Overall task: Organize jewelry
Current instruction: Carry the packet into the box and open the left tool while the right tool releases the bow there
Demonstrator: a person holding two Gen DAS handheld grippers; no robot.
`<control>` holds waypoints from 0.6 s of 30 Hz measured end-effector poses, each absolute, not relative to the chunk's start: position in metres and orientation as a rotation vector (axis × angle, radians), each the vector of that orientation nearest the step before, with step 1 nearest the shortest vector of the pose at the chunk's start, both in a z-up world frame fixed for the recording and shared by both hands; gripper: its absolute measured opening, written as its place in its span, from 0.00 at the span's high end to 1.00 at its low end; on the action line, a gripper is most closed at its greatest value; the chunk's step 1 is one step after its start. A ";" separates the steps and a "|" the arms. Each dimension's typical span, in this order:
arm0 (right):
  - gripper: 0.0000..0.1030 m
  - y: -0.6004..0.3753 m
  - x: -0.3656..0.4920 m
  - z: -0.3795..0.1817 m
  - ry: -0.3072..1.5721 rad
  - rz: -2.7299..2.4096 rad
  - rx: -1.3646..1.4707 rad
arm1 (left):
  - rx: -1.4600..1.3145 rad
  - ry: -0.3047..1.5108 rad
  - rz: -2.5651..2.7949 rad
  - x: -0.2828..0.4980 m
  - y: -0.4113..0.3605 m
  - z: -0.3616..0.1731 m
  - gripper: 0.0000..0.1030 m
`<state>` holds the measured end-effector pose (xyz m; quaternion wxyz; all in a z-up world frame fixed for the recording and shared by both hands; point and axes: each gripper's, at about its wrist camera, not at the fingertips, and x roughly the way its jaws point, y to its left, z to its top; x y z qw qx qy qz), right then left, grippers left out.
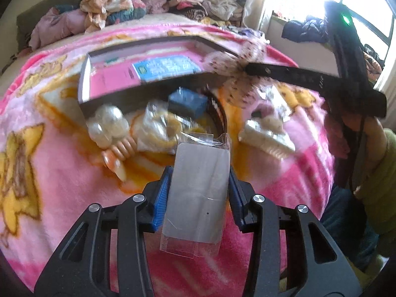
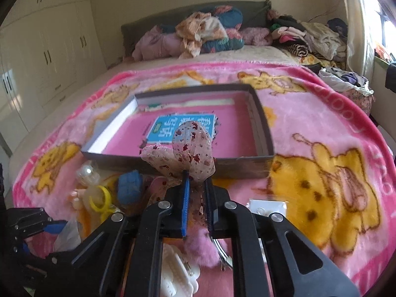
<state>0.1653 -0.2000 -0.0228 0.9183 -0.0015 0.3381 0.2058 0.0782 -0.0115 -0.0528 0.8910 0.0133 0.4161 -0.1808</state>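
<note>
My left gripper is shut on a grey card in a clear plastic sleeve, held above the pink blanket. My right gripper is shut on a sheer pink bow with dark red spots, held just in front of the shallow box. The box has a pink bottom and a blue card inside. In the left wrist view the bow and the right gripper hang over the box's right corner.
Loose items lie in front of the box: pearl beads, a yellow ring bag, a blue block, a white hair claw. Clothes are piled at the bed's head. A wardrobe stands left.
</note>
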 end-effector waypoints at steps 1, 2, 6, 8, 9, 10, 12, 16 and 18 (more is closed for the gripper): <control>0.89 -0.203 0.162 -0.020 0.687 0.420 0.001 | 0.026 0.853 -0.374 0.079 -0.011 -0.048 0.67; 0.89 -0.206 0.159 -0.017 0.681 0.415 0.005 | 0.026 0.845 -0.373 0.080 -0.012 -0.045 0.67; 0.89 -0.219 0.150 -0.009 0.663 0.391 0.029 | 0.029 0.805 -0.360 0.088 -0.011 -0.032 0.67; 0.89 -0.225 0.148 -0.007 0.658 0.376 0.040 | 0.032 0.782 -0.345 0.094 -0.011 -0.025 0.67; 0.89 -0.229 0.147 -0.005 0.656 0.368 0.051 | 0.031 0.776 -0.340 0.097 -0.011 -0.023 0.67; 0.89 -0.231 0.145 -0.004 0.654 0.362 0.056 | 0.029 0.764 -0.330 0.100 -0.011 -0.019 0.67; 0.89 -0.236 0.143 -0.002 0.646 0.346 0.062 | 0.030 0.753 -0.317 0.107 -0.011 -0.016 0.67; 0.89 -0.247 0.143 0.005 0.627 0.319 0.078 | 0.020 0.725 -0.293 0.123 -0.008 -0.007 0.67; 0.89 -0.249 0.145 0.009 0.620 0.313 0.082 | 0.018 0.712 -0.281 0.132 -0.006 -0.004 0.67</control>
